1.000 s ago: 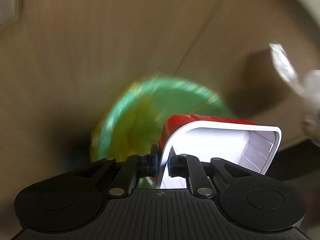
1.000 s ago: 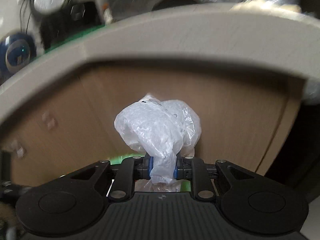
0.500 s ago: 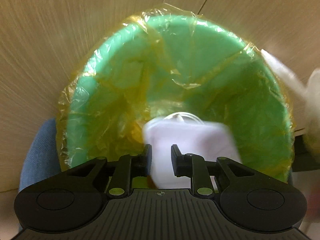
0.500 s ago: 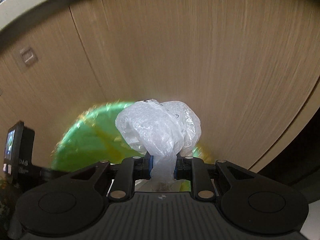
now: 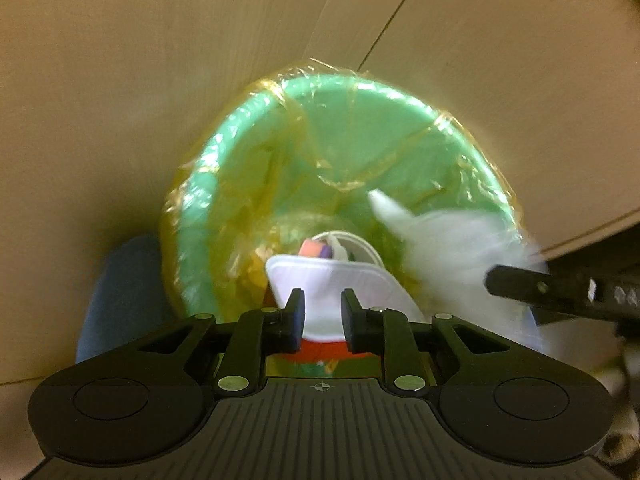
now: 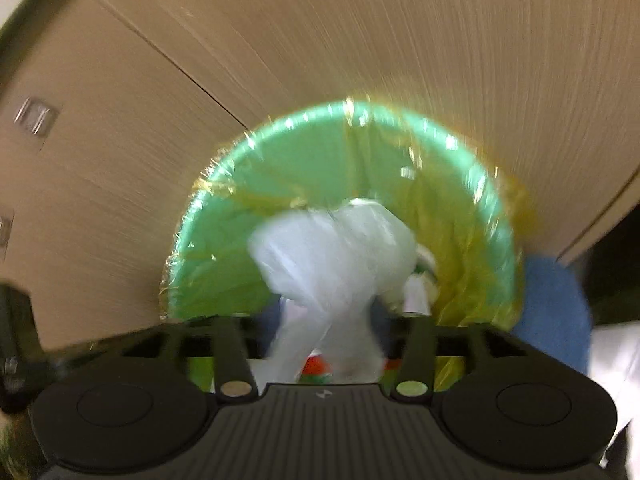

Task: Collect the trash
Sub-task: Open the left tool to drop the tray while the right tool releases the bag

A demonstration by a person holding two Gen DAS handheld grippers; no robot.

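Observation:
A green bin (image 5: pixel 360 120) lined with a yellow bag fills the left wrist view. My left gripper (image 5: pixel 322 308) hangs over its mouth, jaws apart and closing slightly, touching nothing. Below them, inside the bin, lies the white carton with a red outside (image 5: pixel 332 280). In the right wrist view my right gripper (image 6: pixel 328 320) is over the same bin (image 6: pixel 320 120). Its jaws are opening wide, and the crumpled clear plastic bag (image 6: pixel 332 252) sits loose between them, blurred. That bag (image 5: pixel 452 248) and a right gripper finger (image 5: pixel 560 292) show at the right of the left wrist view.
Wood-grain cabinet panels (image 5: pixel 160 80) stand right behind the bin. Something blue (image 5: pixel 120 292) is beside the bin, also seen in the right wrist view (image 6: pixel 556 300). Other small trash (image 5: pixel 316 248) lies deeper in the bin. A dark gap opens at the far right.
The left gripper let go of the red and white carton, which dropped into the bin. The right gripper came down over the bin and its jaws opened off the plastic bag.

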